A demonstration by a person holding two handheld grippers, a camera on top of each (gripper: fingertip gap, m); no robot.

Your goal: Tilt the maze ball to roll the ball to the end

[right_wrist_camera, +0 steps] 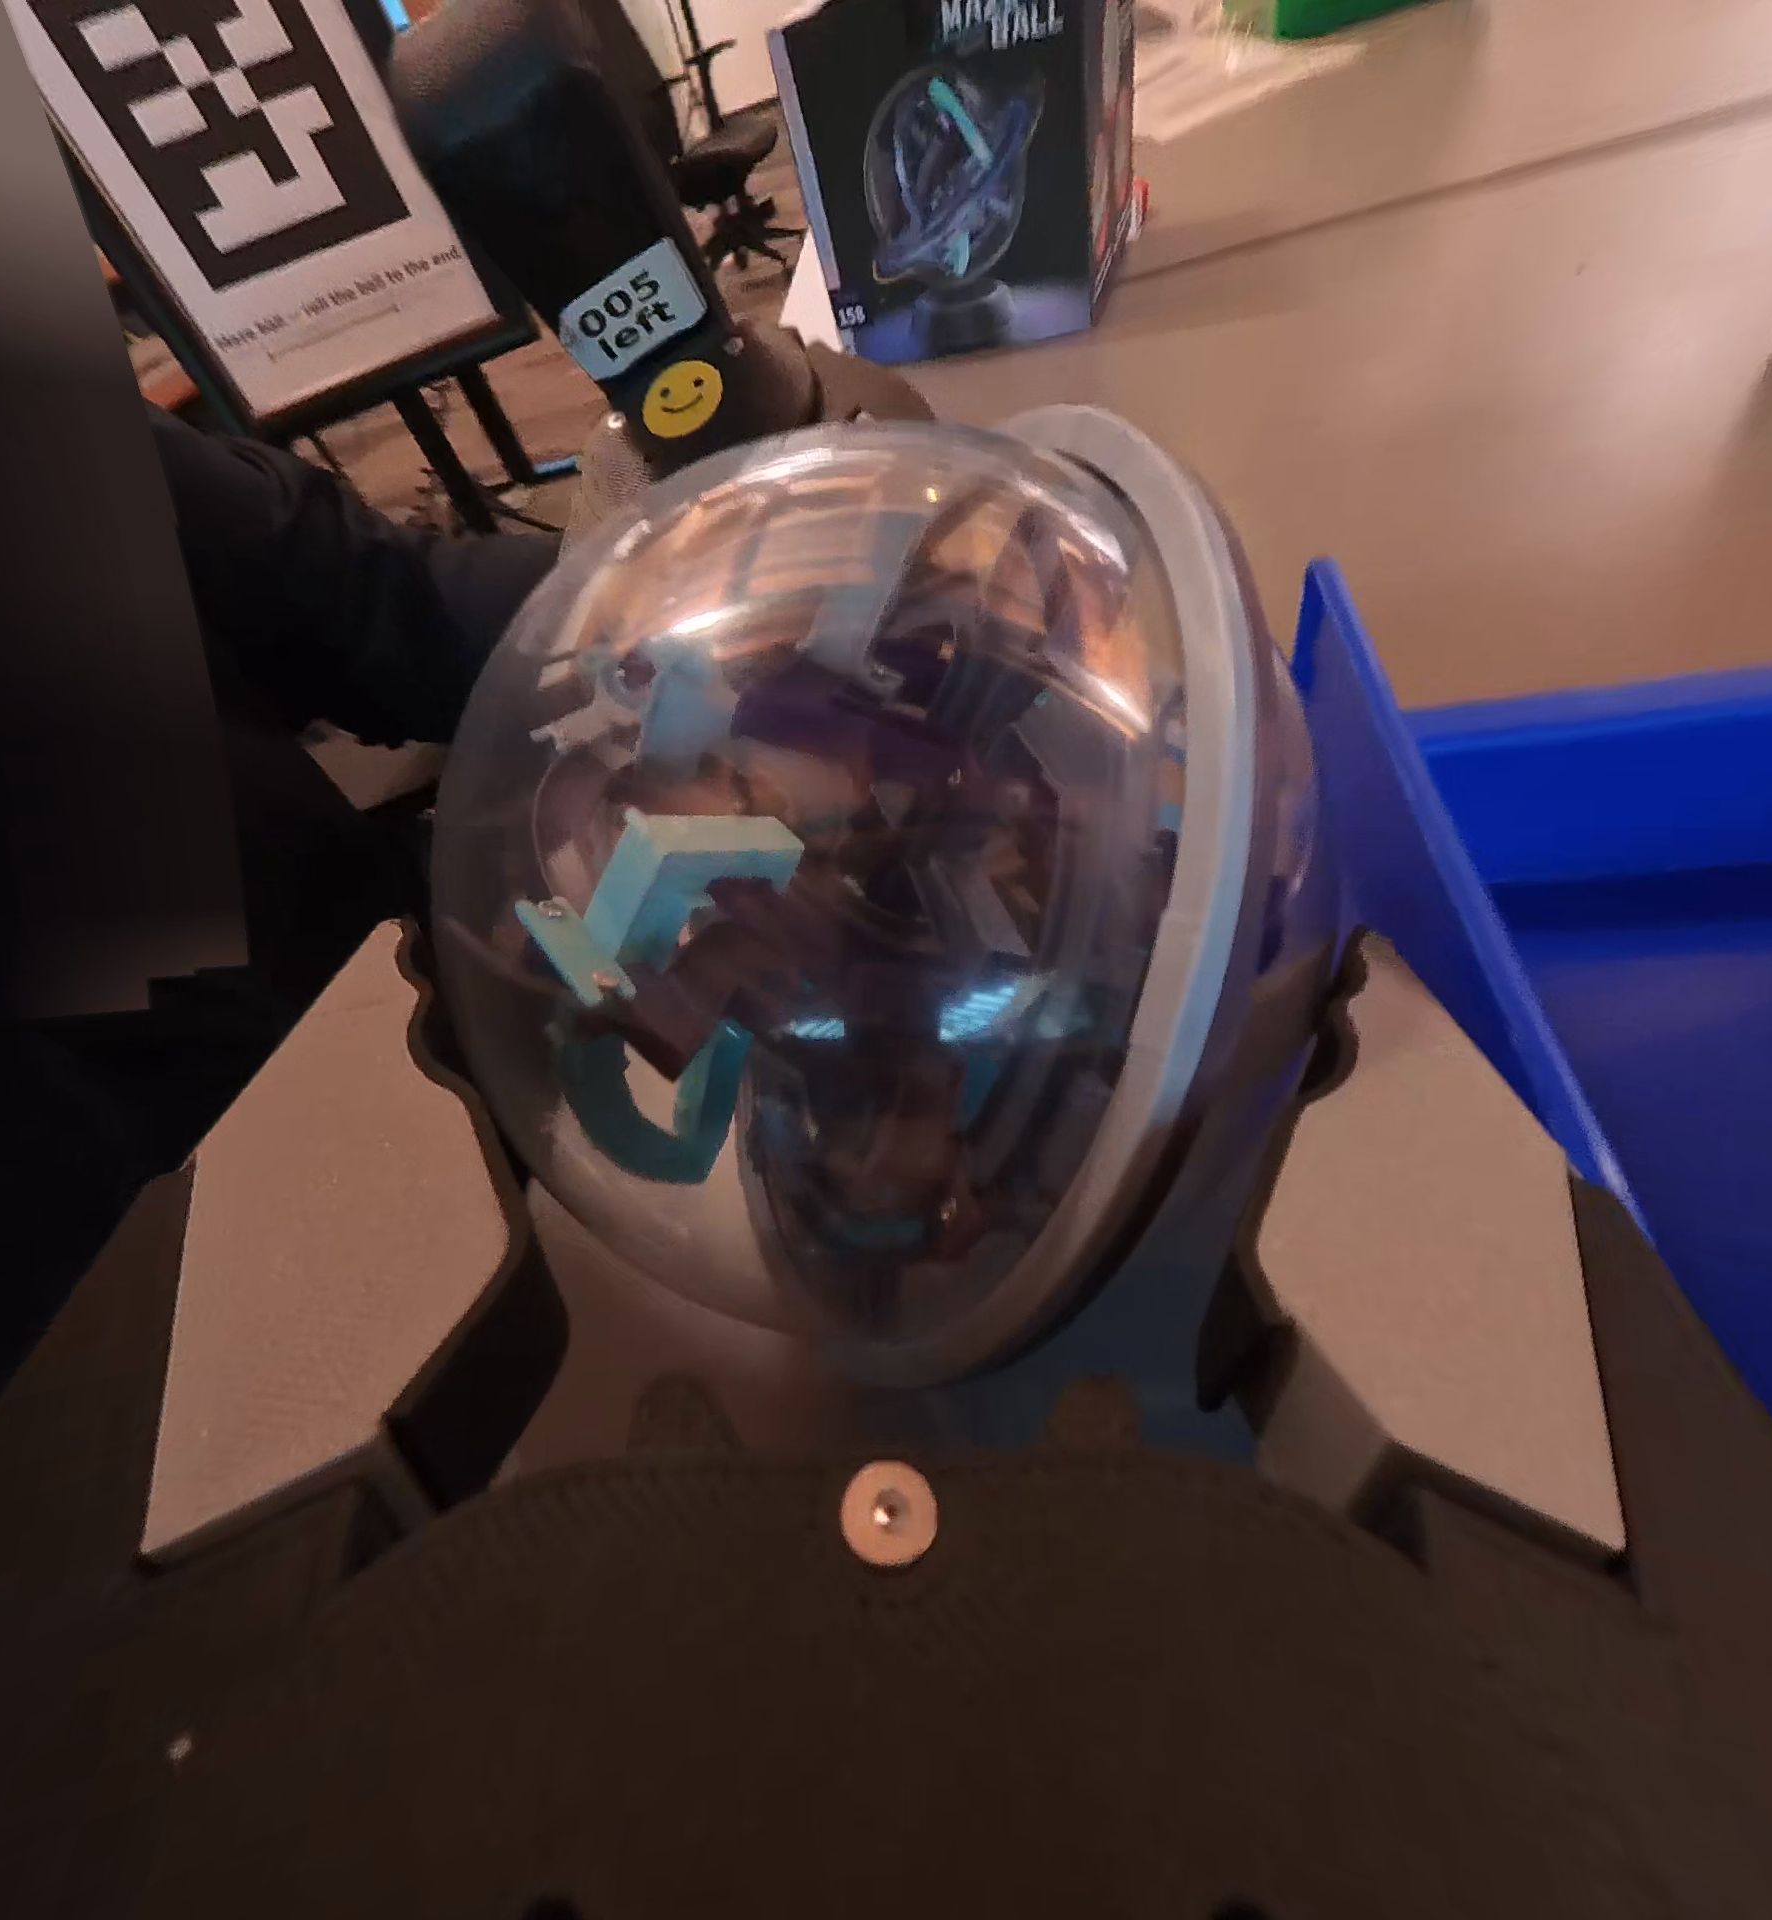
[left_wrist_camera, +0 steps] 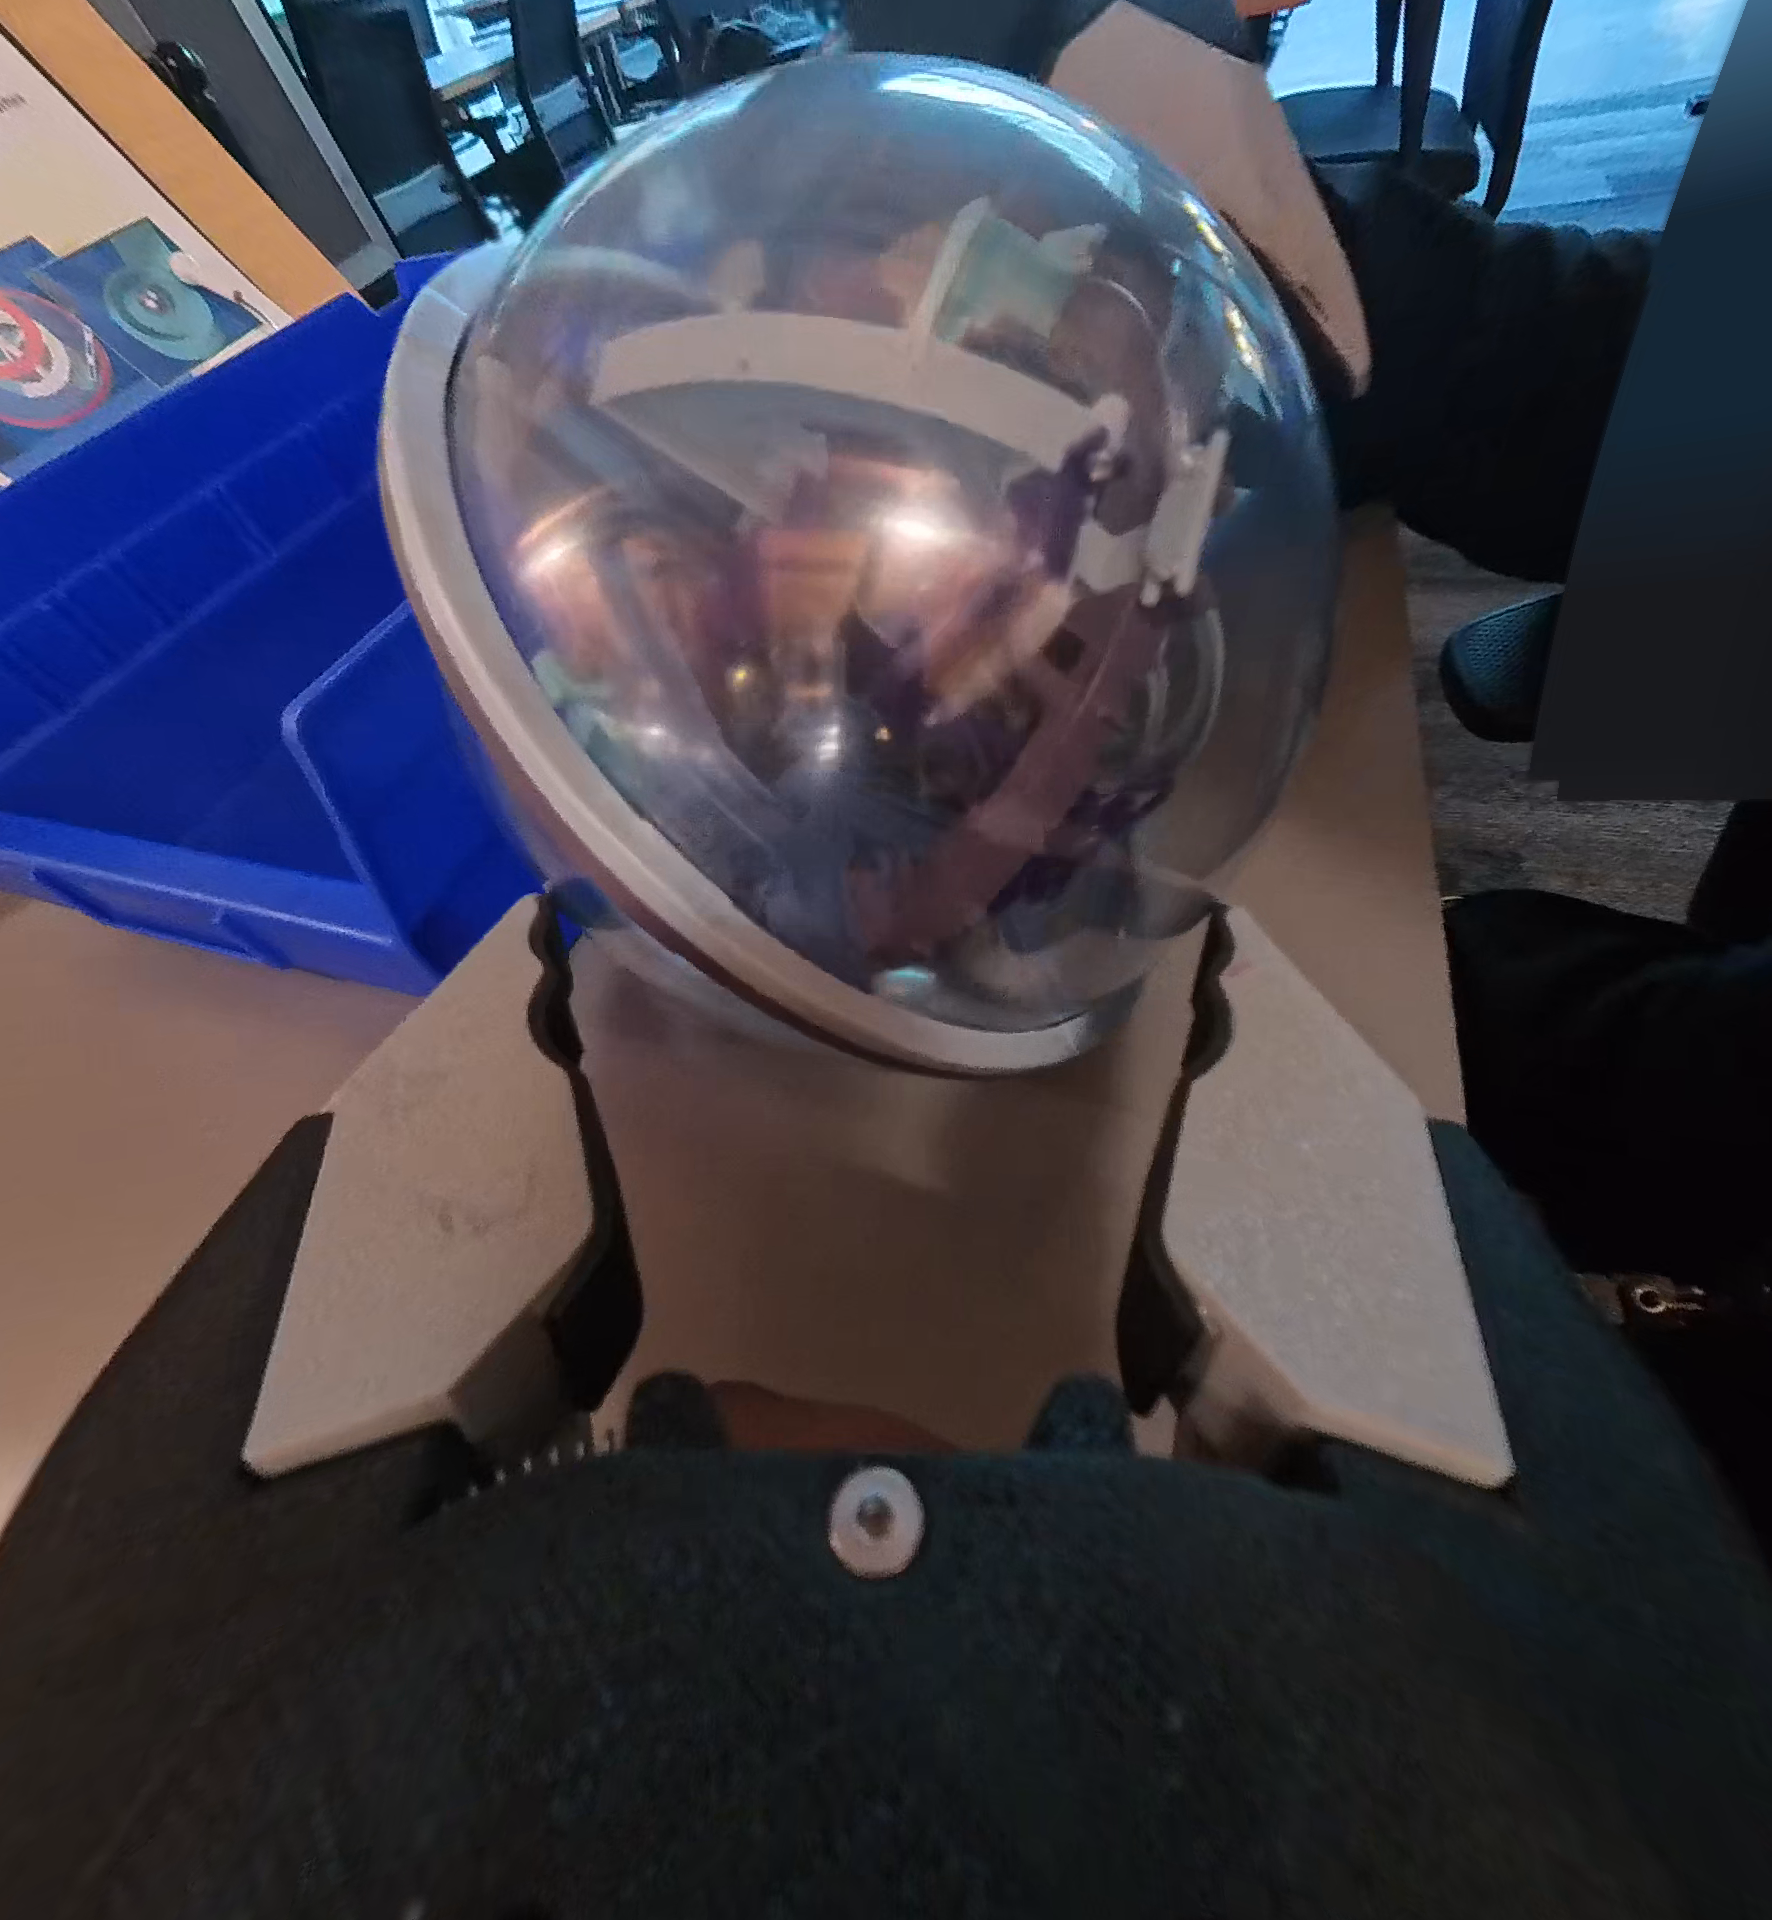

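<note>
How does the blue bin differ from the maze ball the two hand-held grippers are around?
The maze ball is a clear sphere with a white seam ring, packed with coloured tracks; the blue bin is opaque, boxy and open-topped. The ball is lifted between gripper fingers; the bin rests on the table. Both look plastic.

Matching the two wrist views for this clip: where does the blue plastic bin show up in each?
Left wrist view: blue plastic bin at the left edge, behind and left of the maze ball.
Right wrist view: blue plastic bin at the right edge, behind and right of the maze ball.
Shared landmark: the ball's pale rim band, which faces the bin in both.
</note>
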